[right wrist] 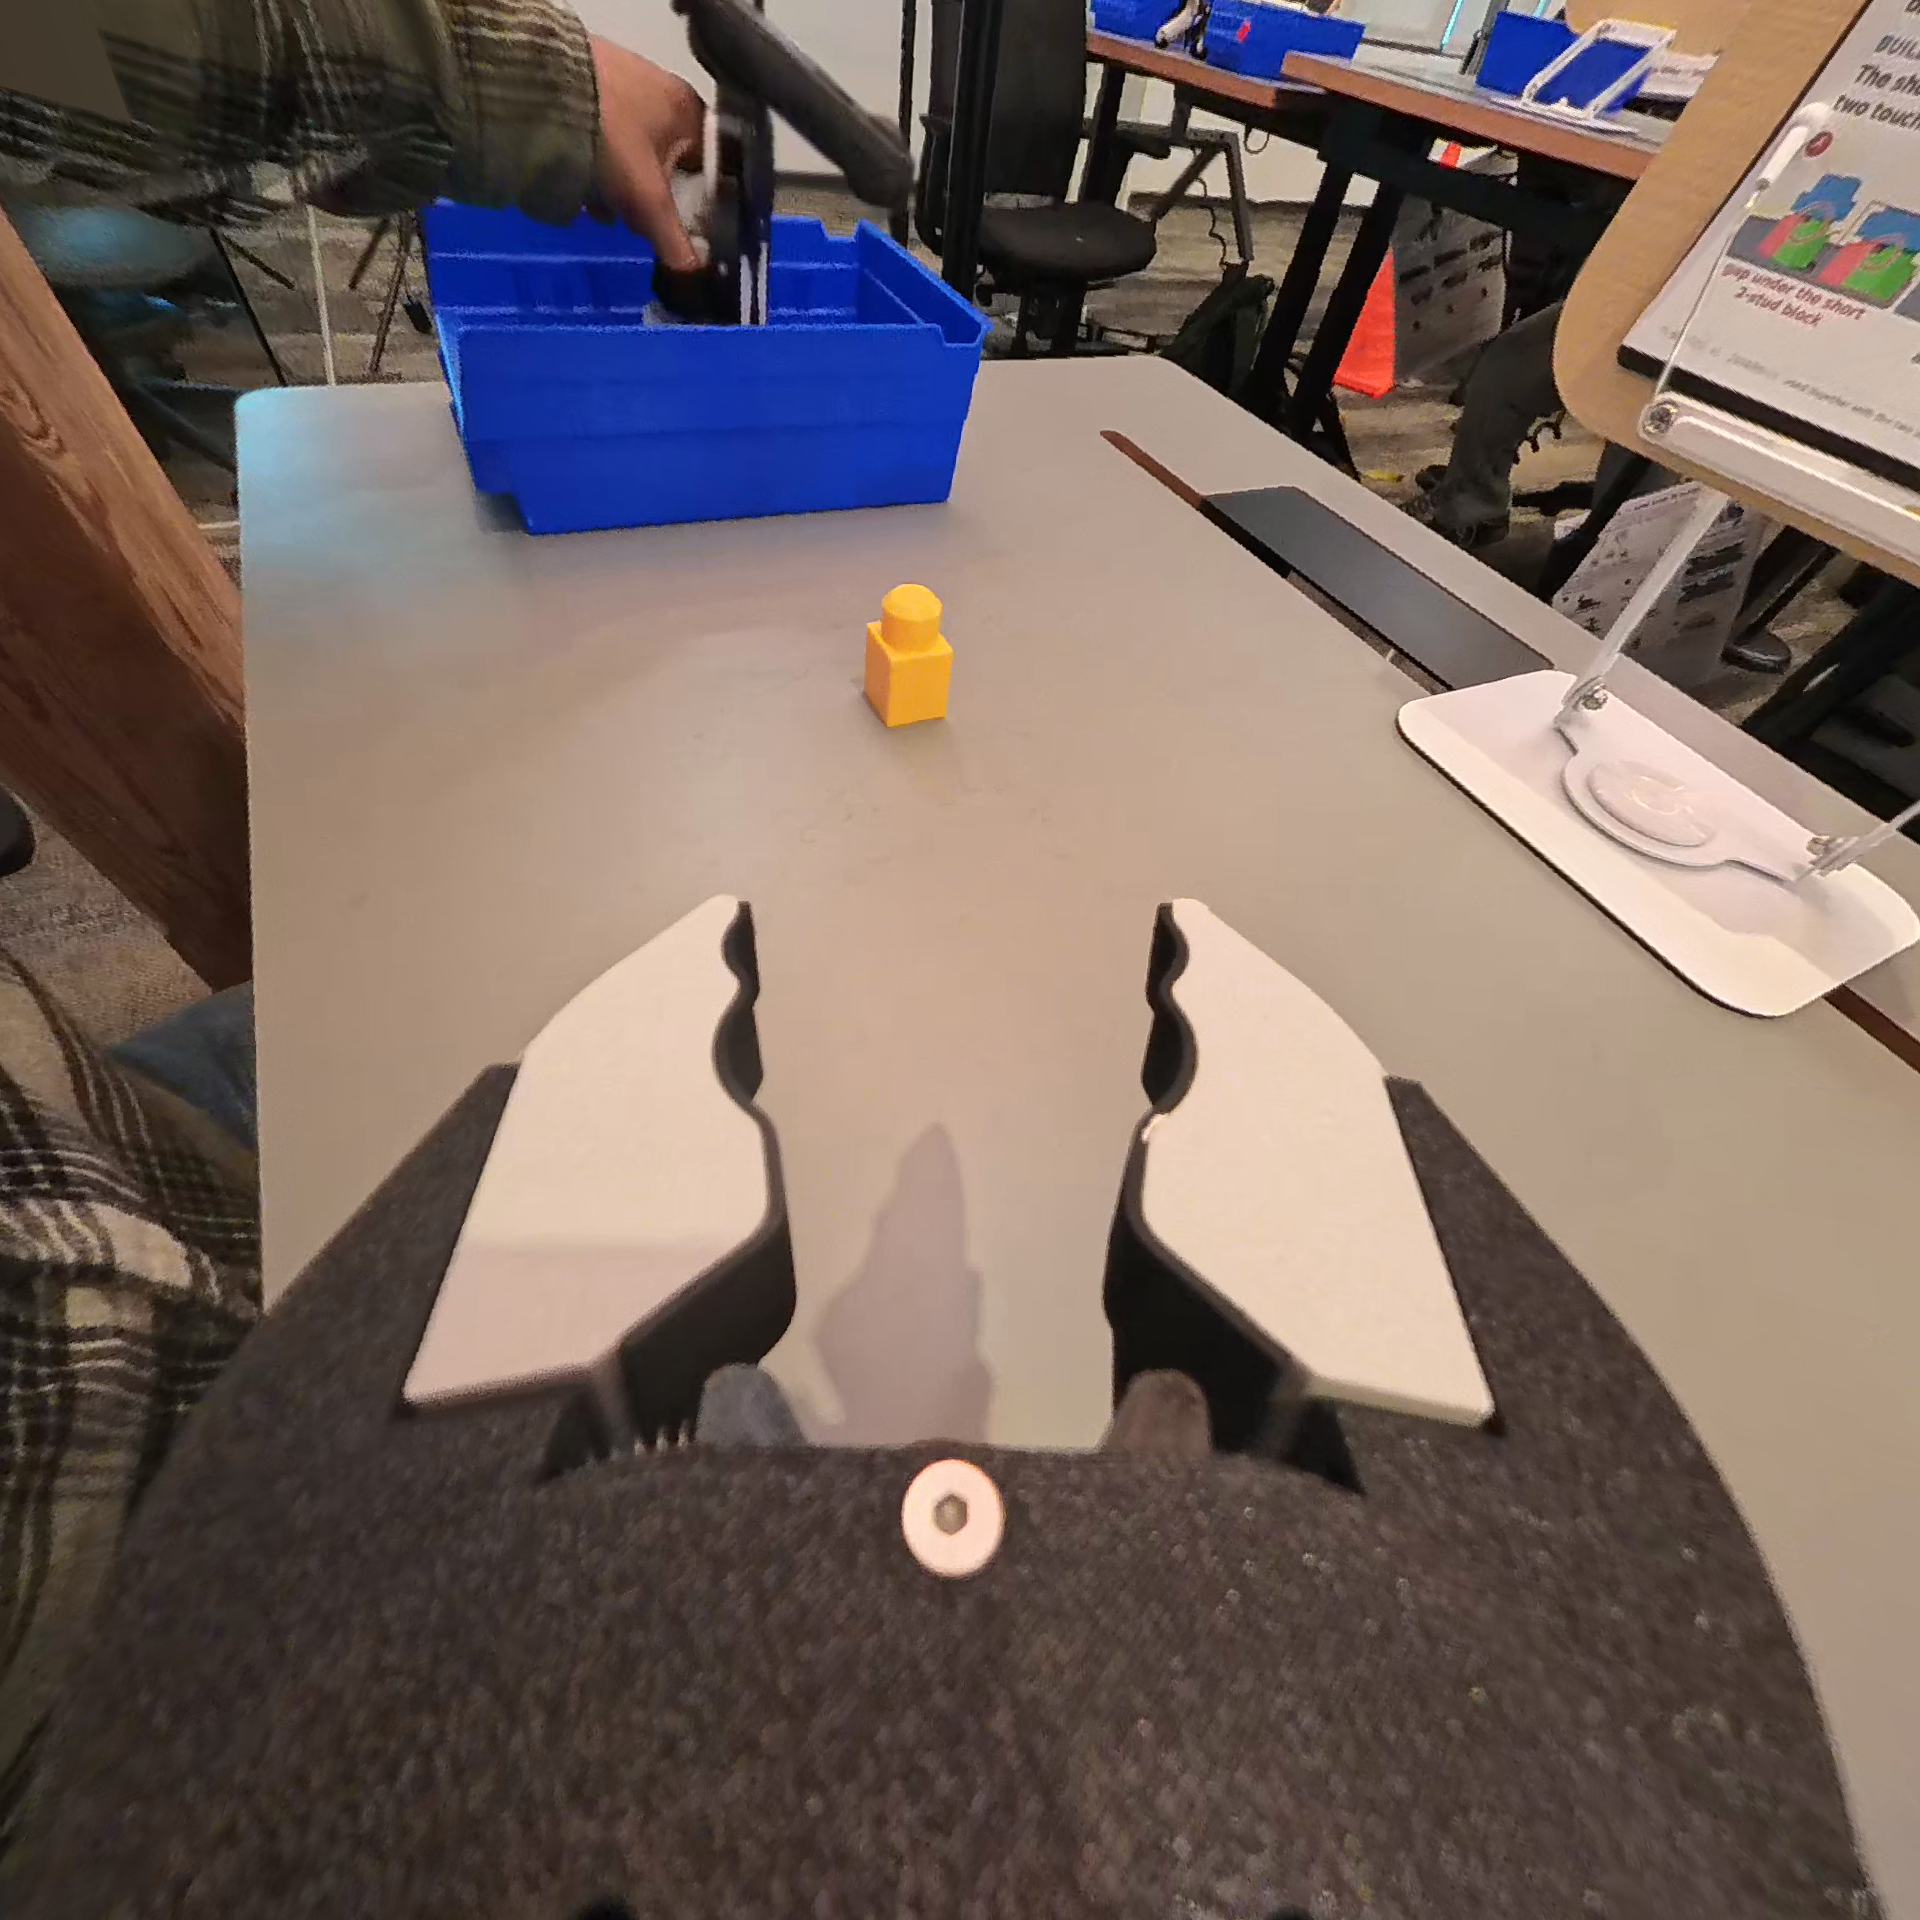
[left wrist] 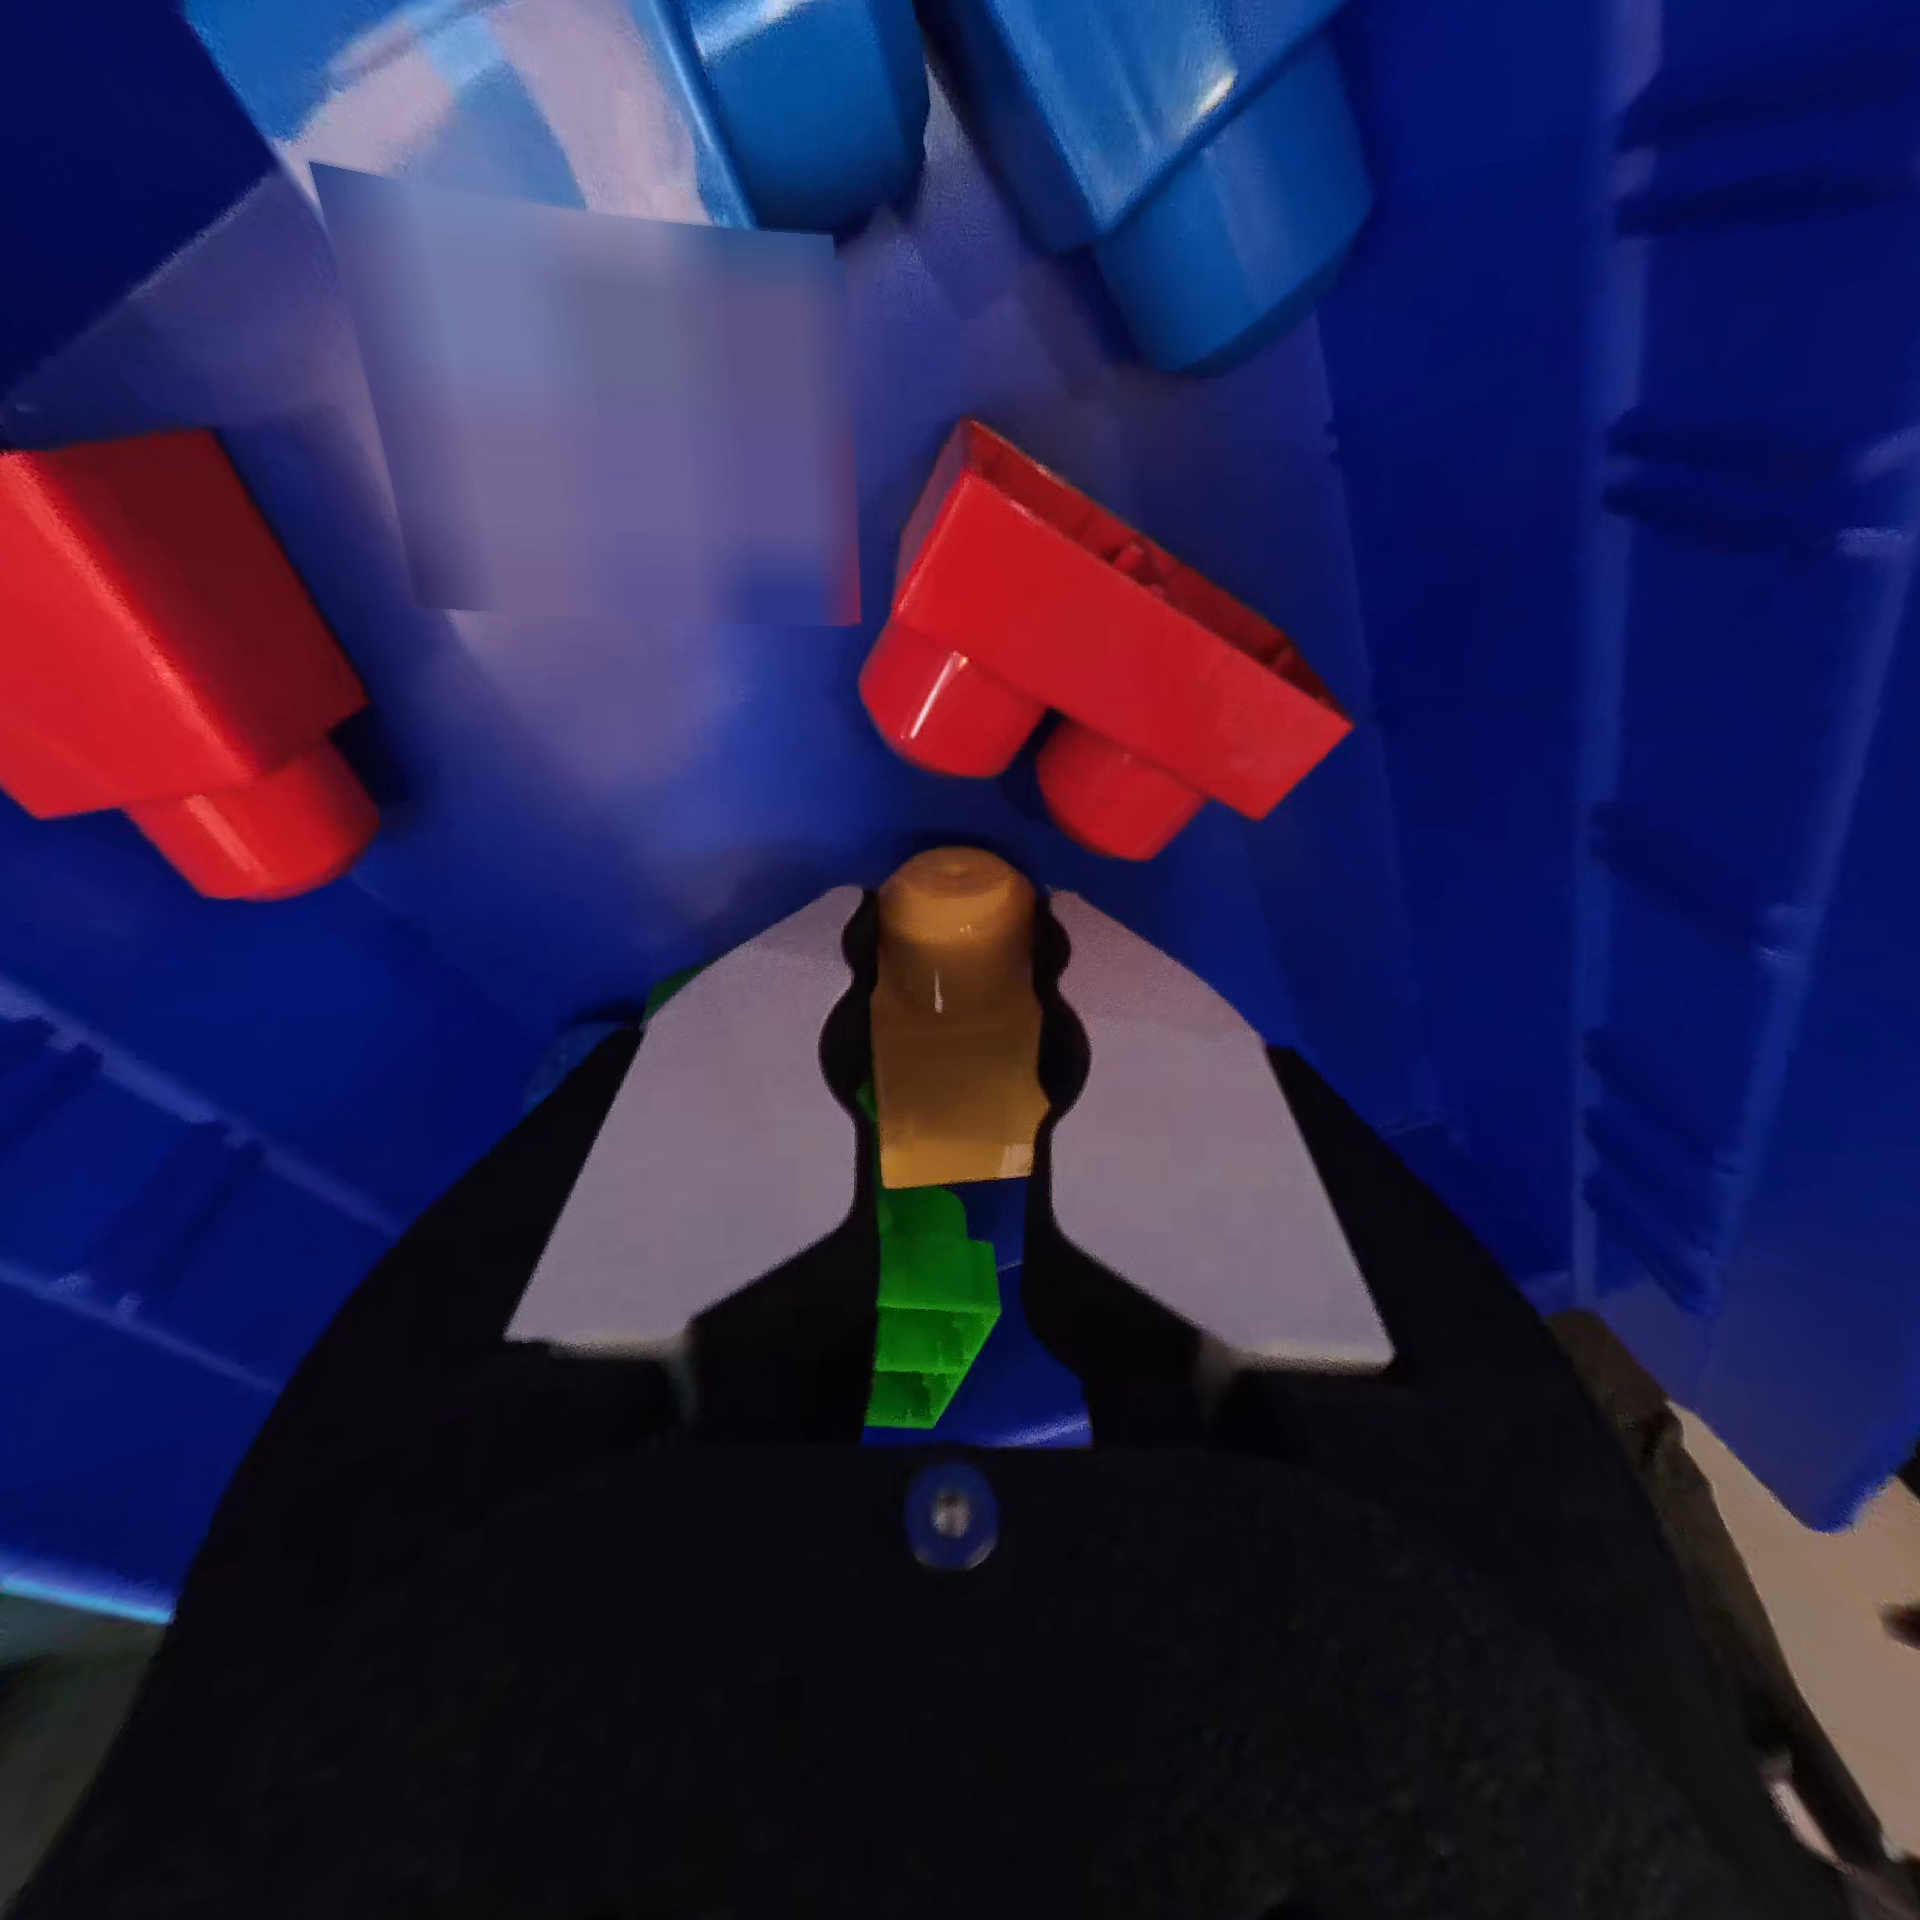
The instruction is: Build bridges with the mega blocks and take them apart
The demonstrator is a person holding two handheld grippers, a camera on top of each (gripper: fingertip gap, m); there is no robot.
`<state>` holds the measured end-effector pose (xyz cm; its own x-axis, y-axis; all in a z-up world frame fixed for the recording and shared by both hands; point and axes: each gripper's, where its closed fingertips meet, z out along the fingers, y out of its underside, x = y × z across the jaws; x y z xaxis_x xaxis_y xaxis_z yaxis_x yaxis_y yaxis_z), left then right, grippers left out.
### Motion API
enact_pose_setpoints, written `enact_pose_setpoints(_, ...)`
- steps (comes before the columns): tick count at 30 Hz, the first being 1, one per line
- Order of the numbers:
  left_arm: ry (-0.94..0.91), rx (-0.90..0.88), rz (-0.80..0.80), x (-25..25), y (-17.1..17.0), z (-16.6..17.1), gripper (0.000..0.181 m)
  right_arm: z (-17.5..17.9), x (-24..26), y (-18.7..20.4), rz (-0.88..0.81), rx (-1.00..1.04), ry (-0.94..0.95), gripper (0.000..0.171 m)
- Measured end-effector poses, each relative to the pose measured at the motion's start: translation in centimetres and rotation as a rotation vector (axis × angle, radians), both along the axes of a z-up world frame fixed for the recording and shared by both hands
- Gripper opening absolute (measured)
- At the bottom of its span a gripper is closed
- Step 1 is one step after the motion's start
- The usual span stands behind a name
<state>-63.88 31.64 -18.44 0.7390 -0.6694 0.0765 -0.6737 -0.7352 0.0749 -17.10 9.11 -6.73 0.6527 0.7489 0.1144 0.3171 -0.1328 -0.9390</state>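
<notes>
Left wrist view: left tongs point(left wrist: 956, 935) clamp an orange block point(left wrist: 956, 1039) inside the blue bin point(left wrist: 1558, 727); right tongs point(right wrist: 951, 935) gape wide.

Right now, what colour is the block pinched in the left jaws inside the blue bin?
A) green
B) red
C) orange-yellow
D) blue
C: the left gripper is shut on a single-stud orange-yellow block, while two red blocks lie loose on the floor of the blue bin.
</notes>
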Motion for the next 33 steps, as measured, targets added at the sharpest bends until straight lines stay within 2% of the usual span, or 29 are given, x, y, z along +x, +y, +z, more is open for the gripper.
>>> enact_pose_setpoints(1,-0.031,0.029,0.01,0.3,0.2,0.6,0.028,0.0,0.2,-0.1,-0.002,0.001,0.005,0.071)
enact_pose_setpoints(4,-0.203,0.188,0.033,2.4,1.6,4.3,0.028,0.1,0.5,-0.4,-0.004,0.007,0.015,0.071)
enact_pose_setpoints(7,-0.532,0.462,0.018,7.7,2.7,11.0,0.028,0.3,1.0,-0.7,-0.01,0.02,0.023,0.071)
enact_pose_setpoints(10,-0.833,0.697,-0.032,13.8,1.3,16.7,0.028,0.7,1.2,-1.0,-0.005,0.027,0.048,0.07)
enact_pose_setpoints(12,-0.974,0.752,-0.084,17.6,-0.9,17.8,0.028,1.0,1.2,-1.4,0.003,0.033,0.062,0.07)
enact_pose_setpoints(16,-1.121,0.68,-0.219,23.6,-4.9,14.8,0.028,1.3,1.5,-2.4,0.013,0.049,0.062,0.07)
enact_pose_setpoints(22,-1.13,0.74,-0.486,25.8,-6.1,9.9,0.028,1.9,2.8,-4.0,-0.005,0.078,0.076,0.069)
enact_pose_setpoints(33,-1.215,0.454,-0.555,26.2,-6.2,6.0,0.028,2.3,3.7,-5.2,-0.008,0.086,0.092,0.067)
